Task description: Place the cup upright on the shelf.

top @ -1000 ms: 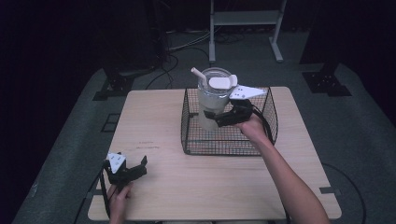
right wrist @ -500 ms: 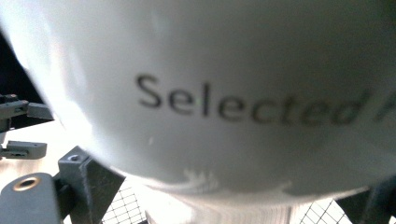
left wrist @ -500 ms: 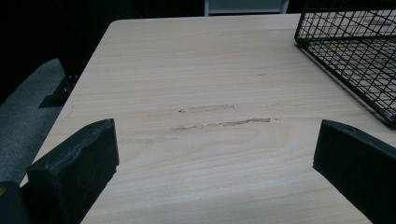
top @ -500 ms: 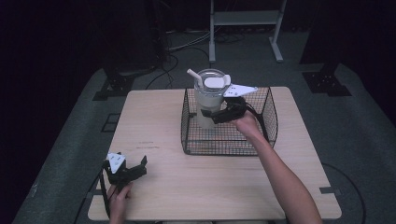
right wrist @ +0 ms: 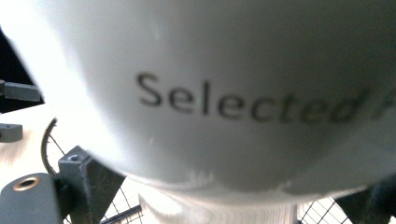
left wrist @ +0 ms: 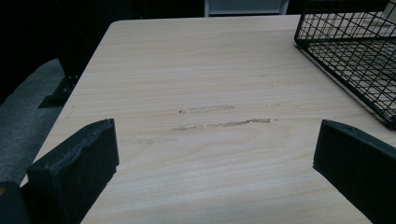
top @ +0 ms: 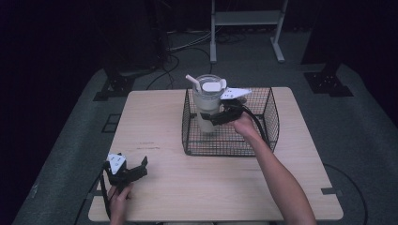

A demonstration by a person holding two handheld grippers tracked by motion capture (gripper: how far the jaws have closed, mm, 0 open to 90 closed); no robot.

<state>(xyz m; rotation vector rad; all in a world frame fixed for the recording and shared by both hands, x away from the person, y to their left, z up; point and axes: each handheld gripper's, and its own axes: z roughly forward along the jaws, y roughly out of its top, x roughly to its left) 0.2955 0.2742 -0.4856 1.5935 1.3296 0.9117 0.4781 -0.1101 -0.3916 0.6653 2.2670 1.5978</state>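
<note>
Inside the wire basket [top: 270, 117], the tumbler [top: 207, 105] is clamped by the right gripper [top: 220, 117]; release is left. The left gripper [top: 133, 171] is held with fingers apart.

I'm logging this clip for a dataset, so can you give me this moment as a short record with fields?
setting: wooden table in a dark room
container: black wire basket on the table's far half
held thing: pale cup with lid and straw, upright inside the basket
cup print: "Selected" in the right gripper view
right gripper: shut on the cup's side
left gripper: open, holds nothing, low over the table's near left corner
</note>
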